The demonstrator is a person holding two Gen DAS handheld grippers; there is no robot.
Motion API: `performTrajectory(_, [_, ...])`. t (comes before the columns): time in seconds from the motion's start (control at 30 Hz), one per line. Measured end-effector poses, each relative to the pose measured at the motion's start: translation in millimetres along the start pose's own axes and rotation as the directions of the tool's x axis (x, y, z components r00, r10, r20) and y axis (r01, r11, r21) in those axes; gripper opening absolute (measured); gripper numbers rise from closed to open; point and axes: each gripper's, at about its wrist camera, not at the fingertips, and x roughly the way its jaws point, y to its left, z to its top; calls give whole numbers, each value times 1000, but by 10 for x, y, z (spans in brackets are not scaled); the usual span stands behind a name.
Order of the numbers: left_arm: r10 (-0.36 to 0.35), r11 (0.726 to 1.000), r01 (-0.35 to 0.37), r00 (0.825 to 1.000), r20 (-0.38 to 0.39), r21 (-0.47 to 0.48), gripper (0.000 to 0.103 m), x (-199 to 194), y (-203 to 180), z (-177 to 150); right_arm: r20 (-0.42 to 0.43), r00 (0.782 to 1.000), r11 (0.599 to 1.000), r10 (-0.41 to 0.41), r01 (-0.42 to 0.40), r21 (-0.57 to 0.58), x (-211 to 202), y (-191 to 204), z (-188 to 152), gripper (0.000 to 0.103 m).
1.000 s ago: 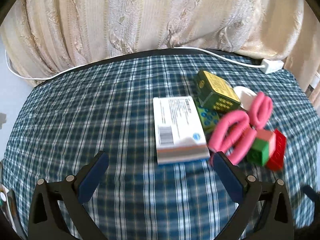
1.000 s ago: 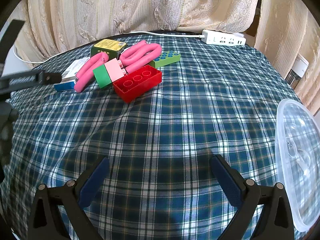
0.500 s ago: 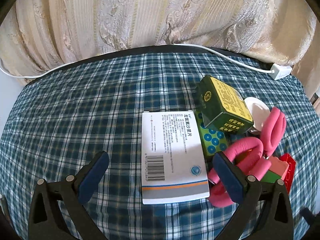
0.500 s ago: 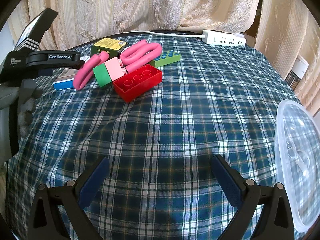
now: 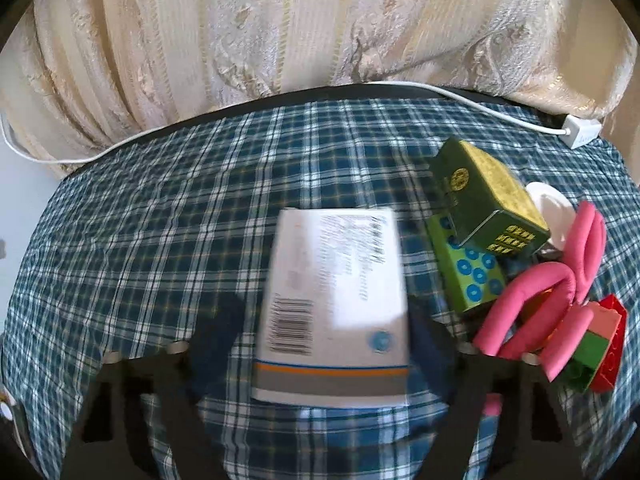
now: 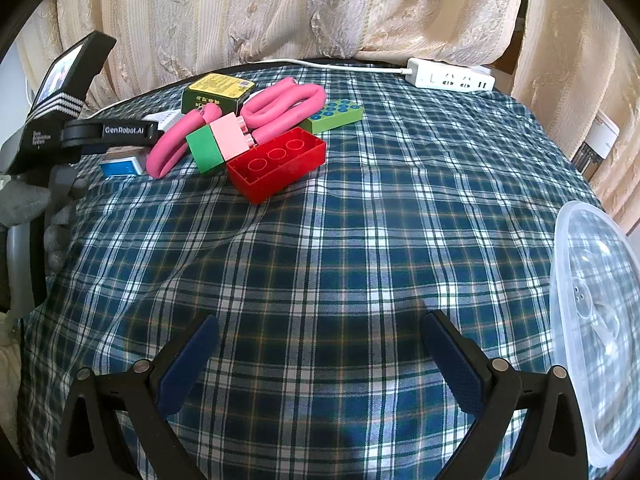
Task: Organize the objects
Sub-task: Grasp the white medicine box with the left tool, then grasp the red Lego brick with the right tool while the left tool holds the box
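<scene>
Left gripper (image 5: 328,344) jaws are closing around the white medicine box (image 5: 334,300), which lies flat on the plaid tablecloth (image 5: 160,240) between the two blurred blue pads; whether the pads press on the box yet cannot be told through the motion blur. Just right of the box sit a green dotted block (image 5: 466,276) and, partly over it, a dark green and yellow carton (image 5: 486,200). Beyond these, a looped pink foam tube (image 5: 540,300) lies against a green and pink block (image 5: 596,340) and a red brick (image 5: 614,364), with a white disc (image 5: 550,204) behind. Right gripper (image 6: 320,364) is spread wide, nothing between its pads, poised over bare cloth well apart from the pile. A clear plastic container (image 6: 592,320) rests at the right edge of the right wrist view. A white power strip (image 6: 450,78) lies at the far table edge, in front of a cream patterned curtain (image 6: 320,8).
</scene>
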Motion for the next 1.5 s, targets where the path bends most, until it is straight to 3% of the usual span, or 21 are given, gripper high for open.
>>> performTrajectory(0.03, [-7, 1000, 7, 1000, -5, -10, 68, -2, 22, -2, -6, 1000, 1000, 27, -27, 13, 5, -15, 36, 103])
performTrajectory(0.17, [-5, 1000, 6, 1000, 8, -9, 67, -64, 40, -14, -2, 992, 987, 128, -127, 97, 34, -97, 235, 103])
performTrajectory(0.33, [-8, 1000, 9, 999, 40, -7, 67, -187, 31, -6, 46, 991, 990, 124, -126, 57, 74, -32, 454, 103])
performTrajectory(0.57, [-20, 1000, 21, 998, 57, -19, 67, -274, 70, 5, 59, 994, 992, 93, -87, -88, 290, 95, 679, 103])
performTrajectory(0.8, [-32, 999, 32, 998, 60, -15, 67, -318, 19, -5, 59, 992, 990, 108, -102, -97, 453, 87, 790, 101])
performTrajectory(1.1, [-46, 999, 46, 997, 60, 1, 67, -349, -79, -22, 44, 994, 985, 105, -98, -139, 549, 165, 807, 73])
performTrajectory(1.27, [-51, 999, 51, 997, 66, 8, 67, -385, -134, -37, 54, 994, 984, 99, -90, -156, 515, 195, 779, 51])
performTrajectory(1.5, [-56, 998, 55, 995, 81, 17, 67, -459, -187, -44, 56, 992, 988, 111, -104, -115, 460, 129, 736, 41])
